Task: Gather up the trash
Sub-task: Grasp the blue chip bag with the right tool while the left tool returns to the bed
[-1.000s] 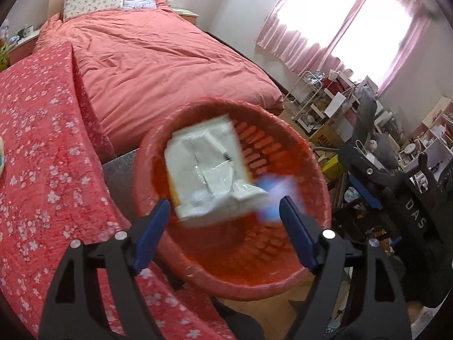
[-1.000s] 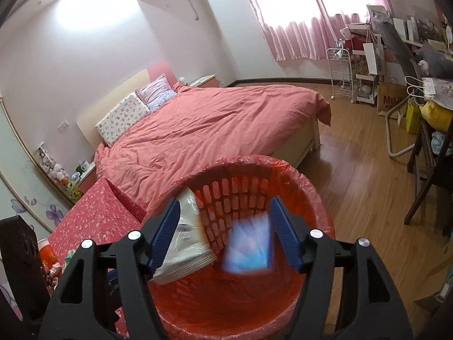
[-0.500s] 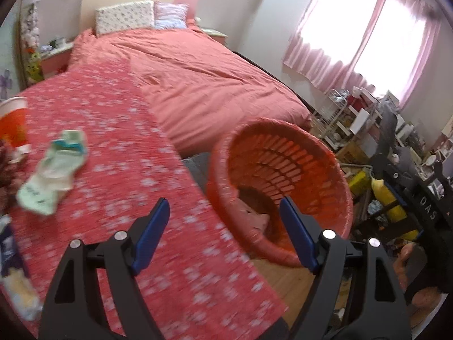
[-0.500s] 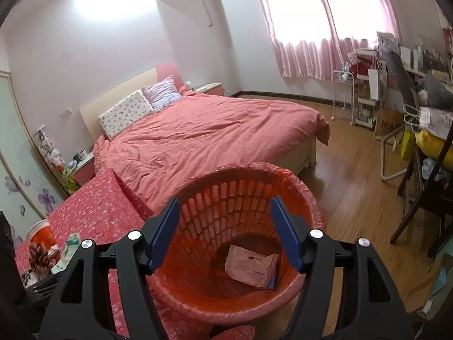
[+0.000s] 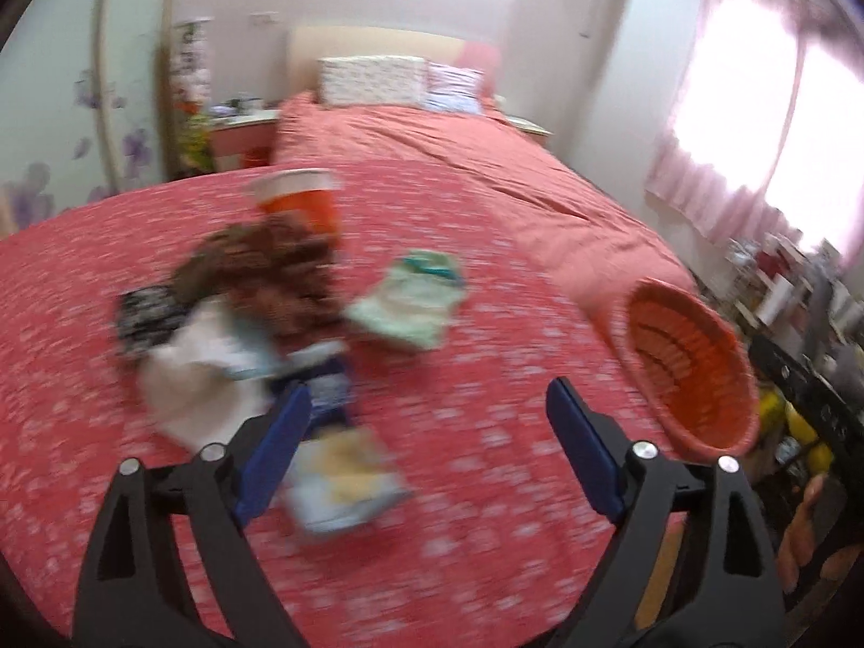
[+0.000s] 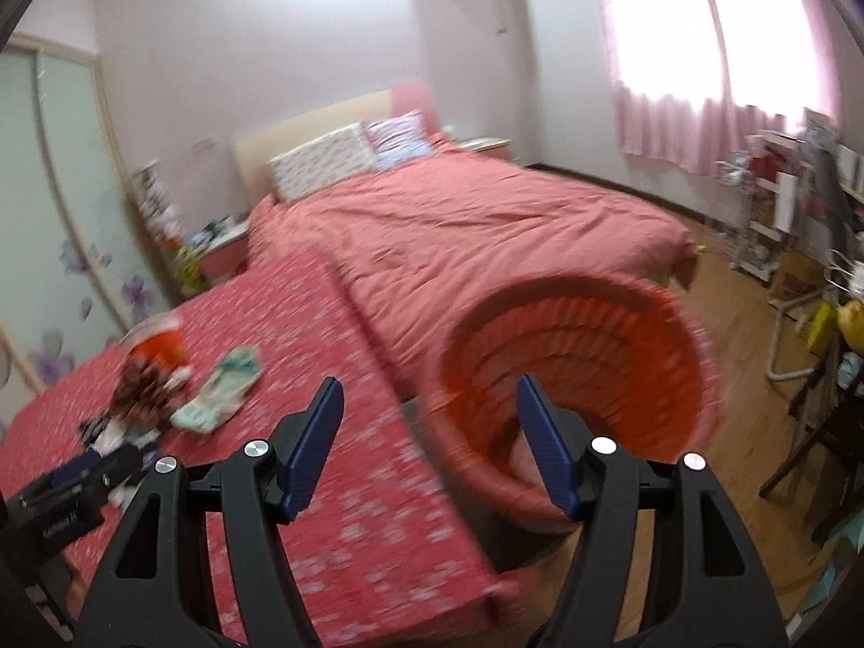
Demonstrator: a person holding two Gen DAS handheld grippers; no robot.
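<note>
Blurred trash lies on a table with a red flowered cloth [image 5: 486, 464]: a pale green wrapper [image 5: 413, 308], a white crumpled packet [image 5: 205, 372], a yellow-and-blue packet [image 5: 345, 480], a brown clump [image 5: 264, 275] and an orange cup [image 5: 299, 202]. My left gripper [image 5: 426, 432] hangs over the table, its jaws opening, nothing between them. The orange basket [image 5: 696, 372] stands off the table's right edge. My right gripper [image 6: 429, 432] is open and empty, above the gap between table [image 6: 345, 486] and basket [image 6: 583, 356]. The green wrapper [image 6: 224, 389] and cup [image 6: 156, 345] lie far left there.
A bed with a salmon cover [image 6: 486, 237] runs behind the table and basket. A cluttered shelf and desk [image 6: 783, 216] line the right wall by the pink curtains. Wooden floor [image 6: 756, 432] lies right of the basket. A person's hand [image 5: 810, 540] shows at the lower right edge.
A white packet and a blue one dropped from the grippers into the basket. Both grippers then swung left, away from the basket and over the table; the left jaws have spread wider.
</note>
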